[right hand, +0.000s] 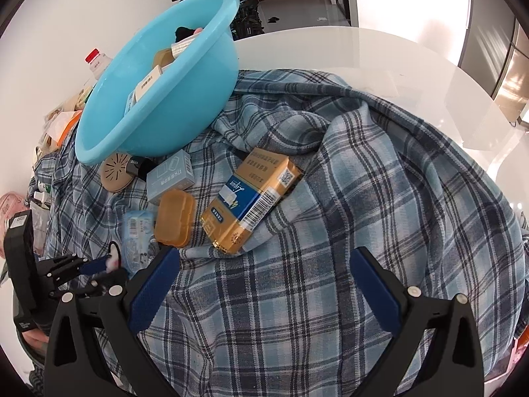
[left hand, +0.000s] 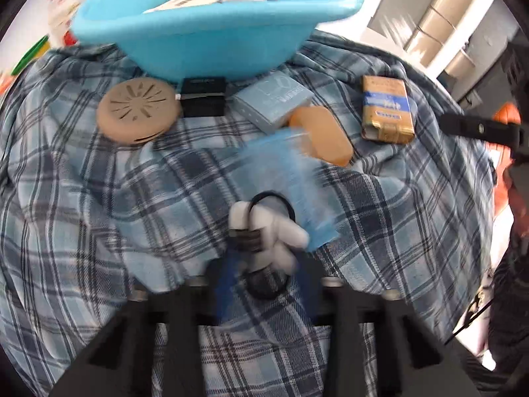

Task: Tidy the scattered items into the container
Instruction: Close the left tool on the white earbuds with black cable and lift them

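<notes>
Being clamped in the left gripper [left hand: 264, 248] is a white toy with black hair ties [left hand: 269, 231], just before the blue basin [left hand: 211, 39], already partly filled. Five items are waiting near the basin. The right gripper [right hand: 264, 284] is being held agape, empty.

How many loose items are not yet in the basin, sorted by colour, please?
Tan or orange: 3 (round vented disc, orange case, gold carton)
Blue: 2 (pale blue box, clear blue packet)
Black: 1 (black box)
White: 1 (white item with black band, in the left hand-held gripper)
Total: 7
</notes>
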{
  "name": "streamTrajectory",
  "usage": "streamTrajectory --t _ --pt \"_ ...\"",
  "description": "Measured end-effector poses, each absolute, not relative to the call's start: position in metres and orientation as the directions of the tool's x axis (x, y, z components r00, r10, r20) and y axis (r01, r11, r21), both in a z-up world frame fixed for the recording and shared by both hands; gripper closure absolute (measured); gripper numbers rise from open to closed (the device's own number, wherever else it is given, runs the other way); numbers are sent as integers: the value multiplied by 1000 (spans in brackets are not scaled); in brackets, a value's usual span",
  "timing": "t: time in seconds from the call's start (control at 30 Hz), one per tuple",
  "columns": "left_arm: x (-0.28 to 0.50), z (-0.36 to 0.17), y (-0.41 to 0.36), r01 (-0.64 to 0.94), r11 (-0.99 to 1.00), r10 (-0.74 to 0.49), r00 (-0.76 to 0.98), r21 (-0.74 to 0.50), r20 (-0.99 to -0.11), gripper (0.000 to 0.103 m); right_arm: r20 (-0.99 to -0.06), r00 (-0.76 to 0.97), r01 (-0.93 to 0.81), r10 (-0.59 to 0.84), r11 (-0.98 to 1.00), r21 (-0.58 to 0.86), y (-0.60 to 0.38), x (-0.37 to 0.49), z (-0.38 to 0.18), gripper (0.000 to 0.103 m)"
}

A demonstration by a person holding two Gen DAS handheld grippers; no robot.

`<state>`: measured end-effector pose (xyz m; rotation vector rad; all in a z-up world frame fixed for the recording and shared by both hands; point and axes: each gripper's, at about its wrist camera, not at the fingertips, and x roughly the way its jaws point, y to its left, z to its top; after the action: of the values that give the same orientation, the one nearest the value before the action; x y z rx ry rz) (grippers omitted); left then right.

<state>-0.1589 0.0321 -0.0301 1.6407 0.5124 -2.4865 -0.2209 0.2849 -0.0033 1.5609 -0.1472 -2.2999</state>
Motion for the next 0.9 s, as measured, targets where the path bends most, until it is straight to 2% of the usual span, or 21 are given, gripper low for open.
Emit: streamTrajectory --t 0.3,0.5,0.9 --pt "-139 14 32 257 -944 57 -493 -209 -868 82 -868 -320 240 -379 -919 313 277 -220 -3 1" --pt "-136 12 30 270 -939 56 -486 -211 -872 82 -866 -319 311 -384 -906 287 260 -204 6 1" --pt "-126 2 24 291 -933 47 -487 -212 -872 82 -865 -336 343 -373 -904 256 240 -194 18 1"
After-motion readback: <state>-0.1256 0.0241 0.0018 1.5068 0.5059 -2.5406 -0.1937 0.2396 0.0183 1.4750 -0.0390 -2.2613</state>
